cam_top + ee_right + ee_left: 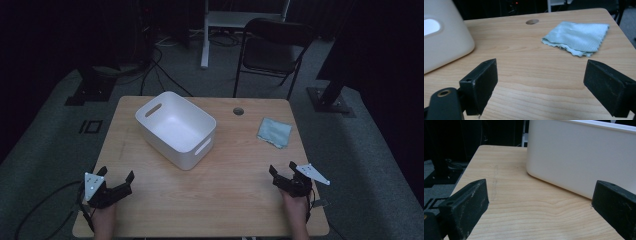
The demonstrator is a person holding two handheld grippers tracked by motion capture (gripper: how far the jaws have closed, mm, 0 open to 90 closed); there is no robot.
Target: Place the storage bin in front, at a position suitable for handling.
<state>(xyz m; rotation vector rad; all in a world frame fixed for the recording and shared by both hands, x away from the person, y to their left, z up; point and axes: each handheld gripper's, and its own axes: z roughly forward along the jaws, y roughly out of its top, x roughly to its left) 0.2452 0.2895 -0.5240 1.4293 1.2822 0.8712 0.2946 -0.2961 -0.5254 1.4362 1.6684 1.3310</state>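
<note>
Both claws rest low on the surface (165,200), near the bottom of the high view, and both are released with nothing between the jaws. The left claw (117,189) sits at lower left and faces the white bin (176,129), which stands left of centre in the upper half of the surface; in the left gripper view the bin's wall (584,155) rises close ahead at upper right. The right claw (283,176) sits at lower right and faces the folded blue cloth (274,132), which lies flat at the upper right of the surface, apart from the bin. In the right gripper view the cloth (576,37) lies ahead, right of centre, beyond the jaws.

This looks like the start: nothing is gripped, and the bin appears empty. The likely next move is the right claw's: go forward to the cloth, come down over its near frilled edge, and pinch several layers before lifting toward the bin.
</note>
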